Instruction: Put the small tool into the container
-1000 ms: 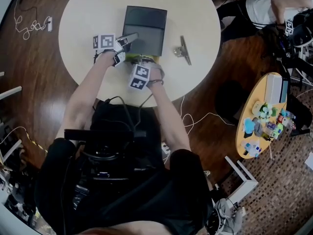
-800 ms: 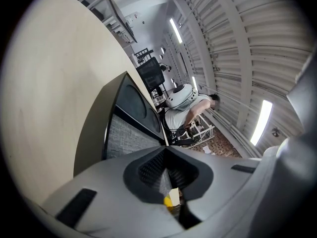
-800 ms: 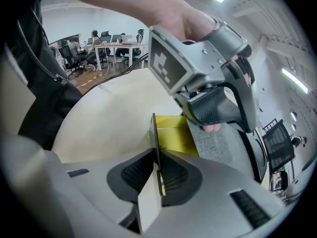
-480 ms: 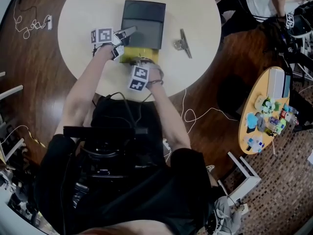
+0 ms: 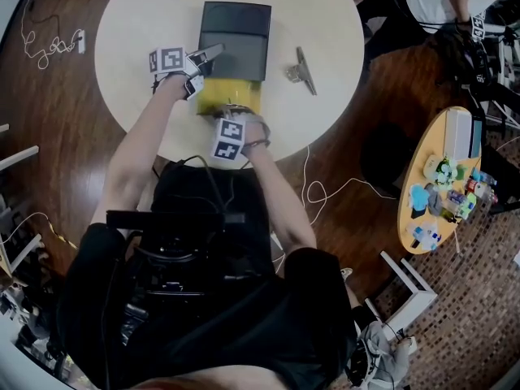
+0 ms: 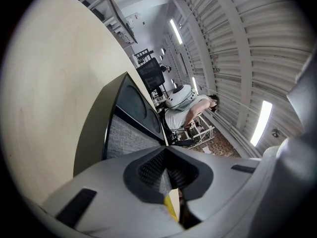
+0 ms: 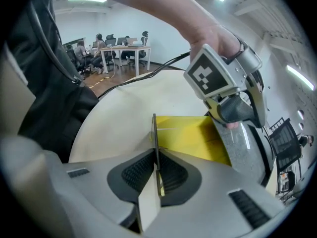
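A dark grey box (image 5: pixel 236 37) lies on the round white table (image 5: pixel 146 15). Its yellow inner tray (image 5: pixel 230 97) sticks out toward me. My left gripper (image 5: pixel 201 65) is shut on the box's left side wall (image 6: pixel 130 129), and a sliver of yellow (image 6: pixel 171 208) shows between its jaws. My right gripper (image 5: pixel 236 110) is shut on the thin front wall of the yellow tray (image 7: pixel 190 135), seen edge-on between the pads of the right gripper (image 7: pixel 157 175). The small tool, a metal binder clip (image 5: pixel 302 71), lies on the table to the right of the box, apart from both grippers.
The table's near edge runs just under my hands. A white power strip with a cable (image 5: pixel 80 39) lies on the wood floor at left. A yellow side table (image 5: pixel 443 181) with small toys stands at right. A seated person (image 5: pixel 443 2) is at the top right.
My right gripper has moved toward me and drawn the yellow tray further out of the grey box. The left gripper has stayed on the box, and the clip has not moved.
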The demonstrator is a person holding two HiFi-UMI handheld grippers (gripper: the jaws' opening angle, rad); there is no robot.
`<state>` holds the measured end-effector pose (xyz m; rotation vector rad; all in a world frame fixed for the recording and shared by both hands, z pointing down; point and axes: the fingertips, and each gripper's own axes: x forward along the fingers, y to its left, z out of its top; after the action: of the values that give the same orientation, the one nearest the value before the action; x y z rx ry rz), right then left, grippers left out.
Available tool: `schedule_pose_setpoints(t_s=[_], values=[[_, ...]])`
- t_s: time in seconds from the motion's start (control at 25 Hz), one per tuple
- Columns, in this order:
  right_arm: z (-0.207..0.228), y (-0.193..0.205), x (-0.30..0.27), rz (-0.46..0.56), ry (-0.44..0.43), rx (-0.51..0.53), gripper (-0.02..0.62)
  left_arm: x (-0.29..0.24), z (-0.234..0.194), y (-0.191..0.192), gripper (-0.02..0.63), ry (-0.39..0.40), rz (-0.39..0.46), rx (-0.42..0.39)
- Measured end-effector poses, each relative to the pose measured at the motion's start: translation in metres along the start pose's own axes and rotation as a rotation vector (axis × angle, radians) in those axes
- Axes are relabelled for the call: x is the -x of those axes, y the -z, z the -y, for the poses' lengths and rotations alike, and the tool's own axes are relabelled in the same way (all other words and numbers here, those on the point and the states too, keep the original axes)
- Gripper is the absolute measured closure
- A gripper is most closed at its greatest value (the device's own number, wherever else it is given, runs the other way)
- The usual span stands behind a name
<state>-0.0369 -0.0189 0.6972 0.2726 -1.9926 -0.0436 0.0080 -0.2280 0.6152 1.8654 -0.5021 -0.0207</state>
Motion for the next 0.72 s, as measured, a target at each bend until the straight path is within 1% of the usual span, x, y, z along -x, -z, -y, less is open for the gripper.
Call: schedule_pose_setpoints(t_s=[0.08,0.2,0.72], values=[[-0.010,0.003,0.001,0.001,-0.003,0.007,0.558,-0.001,0.000,0.002,0.604,-0.002,0.002,0.001],[-0.013,0.008,0.001,0.002,0.013,-0.010,0.555,-0.003,-0.001,0.003,0.603,-0.003,0.007,-0.003],[-0.025,-0.010,0.008,-0.009,-0.004,0.025,0.557,0.008,-0.003,-0.004,0.603,0.001,0.009,-0.001]])
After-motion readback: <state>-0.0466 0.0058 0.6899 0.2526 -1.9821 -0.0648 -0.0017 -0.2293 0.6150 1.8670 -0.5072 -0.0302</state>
